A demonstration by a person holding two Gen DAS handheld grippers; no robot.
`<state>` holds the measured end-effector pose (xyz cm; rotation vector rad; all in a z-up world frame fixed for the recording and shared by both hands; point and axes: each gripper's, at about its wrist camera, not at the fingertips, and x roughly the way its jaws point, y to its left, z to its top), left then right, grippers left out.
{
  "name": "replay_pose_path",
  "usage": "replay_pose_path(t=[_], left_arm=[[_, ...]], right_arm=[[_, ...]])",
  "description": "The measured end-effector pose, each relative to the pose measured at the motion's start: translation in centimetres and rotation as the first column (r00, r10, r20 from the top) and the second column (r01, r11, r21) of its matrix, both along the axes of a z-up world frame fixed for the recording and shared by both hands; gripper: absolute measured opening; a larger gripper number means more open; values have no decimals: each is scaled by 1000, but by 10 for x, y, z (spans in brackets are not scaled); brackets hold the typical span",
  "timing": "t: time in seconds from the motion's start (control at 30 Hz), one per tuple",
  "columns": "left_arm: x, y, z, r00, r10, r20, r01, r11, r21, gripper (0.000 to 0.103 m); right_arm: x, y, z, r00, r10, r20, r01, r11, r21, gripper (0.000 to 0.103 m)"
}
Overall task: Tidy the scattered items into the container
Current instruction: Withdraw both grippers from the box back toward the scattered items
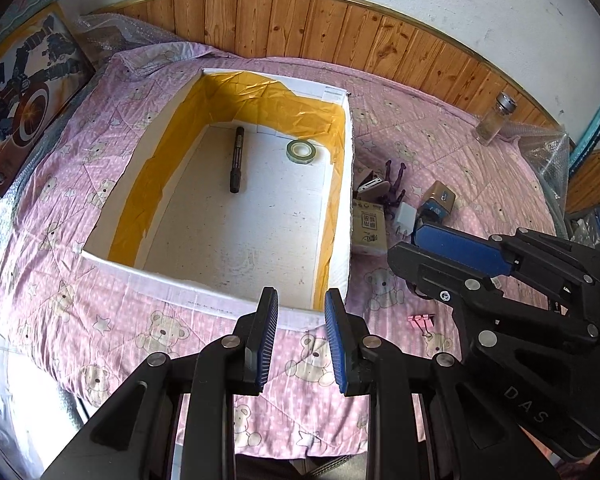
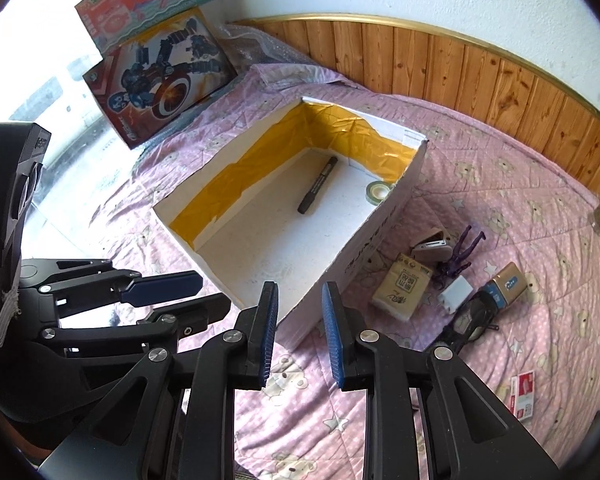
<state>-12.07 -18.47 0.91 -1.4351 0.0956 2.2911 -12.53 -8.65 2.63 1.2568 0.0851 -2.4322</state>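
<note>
Presently, container: white box on bed, holding marker and tape roll.
Scattered items: at its 3 o'clock.
Left gripper: spread, empty.
Right gripper: spread, empty.

left gripper: fingers apart, holding nothing | right gripper: fingers apart, holding nothing | the two sit side by side

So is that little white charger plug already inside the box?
No, the white charger plug lies on the pink bedspread outside the box, which holds only a black marker and a tape roll.
</note>
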Motion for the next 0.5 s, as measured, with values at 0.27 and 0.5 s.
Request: replay_pose_path(t=[0.27,0.5], left_arm=[[18,-9,-2,1000,12,-18,-12,1000,-2,26],[32,-10,-6,999,-8,-41,8,1000,-1,26]], right_arm=[[26,-3,0,999,0,-44,0,1000,-1,27],[52,12,-1,995,-49,-89,42,996,-76,28]])
